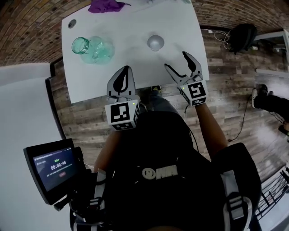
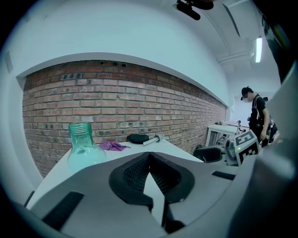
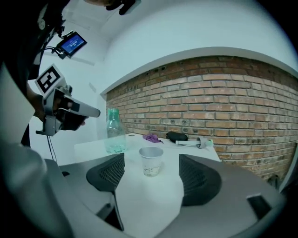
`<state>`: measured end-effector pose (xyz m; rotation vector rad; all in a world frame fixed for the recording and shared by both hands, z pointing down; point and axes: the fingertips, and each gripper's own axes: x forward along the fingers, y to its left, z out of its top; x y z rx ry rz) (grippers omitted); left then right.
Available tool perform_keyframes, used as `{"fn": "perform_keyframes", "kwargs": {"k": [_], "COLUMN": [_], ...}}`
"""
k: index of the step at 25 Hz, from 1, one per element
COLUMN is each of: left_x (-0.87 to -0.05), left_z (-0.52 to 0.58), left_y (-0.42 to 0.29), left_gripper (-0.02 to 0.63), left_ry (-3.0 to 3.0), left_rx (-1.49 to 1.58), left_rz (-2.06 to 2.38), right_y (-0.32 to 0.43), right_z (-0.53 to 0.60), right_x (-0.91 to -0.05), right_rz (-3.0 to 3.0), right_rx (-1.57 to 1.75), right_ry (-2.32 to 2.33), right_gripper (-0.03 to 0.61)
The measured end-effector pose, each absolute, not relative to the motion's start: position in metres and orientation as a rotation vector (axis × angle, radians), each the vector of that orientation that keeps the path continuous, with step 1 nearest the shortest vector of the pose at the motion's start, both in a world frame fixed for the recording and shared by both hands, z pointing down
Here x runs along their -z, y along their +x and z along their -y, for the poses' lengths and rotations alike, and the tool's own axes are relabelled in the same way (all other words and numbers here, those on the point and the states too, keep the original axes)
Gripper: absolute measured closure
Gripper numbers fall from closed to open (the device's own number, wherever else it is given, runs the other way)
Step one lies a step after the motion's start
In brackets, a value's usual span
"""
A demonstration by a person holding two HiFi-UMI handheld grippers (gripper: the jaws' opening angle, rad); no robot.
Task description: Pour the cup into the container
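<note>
A small clear cup (image 1: 155, 43) stands on the white table (image 1: 135, 67), with a little pale content at its bottom. In the right gripper view the cup (image 3: 151, 161) sits just ahead of and between the two fingers (image 3: 109, 174), apart from both. My right gripper (image 1: 176, 61) is open over the table's near edge. A teal glass bottle-shaped container (image 1: 92, 48) stands upright at the table's left, also visible ahead-left in the left gripper view (image 2: 84, 146). My left gripper (image 1: 124, 72) is shut and empty near the front edge.
A purple cloth (image 1: 106, 5), a black case (image 3: 177, 136) and a white pen-like tool (image 3: 195, 143) lie at the table's far edge by the brick wall. Another white table (image 1: 18, 113) and a small monitor (image 1: 52, 169) are at my left. A person (image 2: 258, 116) stands far right.
</note>
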<state>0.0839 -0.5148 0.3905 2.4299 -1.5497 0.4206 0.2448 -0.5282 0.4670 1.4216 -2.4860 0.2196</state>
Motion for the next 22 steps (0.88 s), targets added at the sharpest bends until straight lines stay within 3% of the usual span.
{"fn": "perform_keyframes", "kwargs": {"k": [2, 10, 22], "left_x": [-0.388, -0.372, -0.376], "left_z": [0.514, 0.456, 0.317], "left_y": [0.083, 0.053, 0.011], "left_gripper": [0.614, 0.614, 0.614], "left_ry": [2.444, 2.47, 2.5], "left_rx": [-0.414, -0.338, -0.298], "left_rz": [1.547, 1.551, 1.556], "right_y": [0.244, 0.191, 0.1], "right_z": [0.516, 0.452, 0.307], "right_x": [-0.453, -0.403, -0.39], "right_rz": [2.501, 2.584, 2.686], "right_rx": [-0.201, -0.166, -0.097], "right_ry": [1.449, 1.515, 1.301], "right_gripper": [0.241, 0.571, 0.571]}}
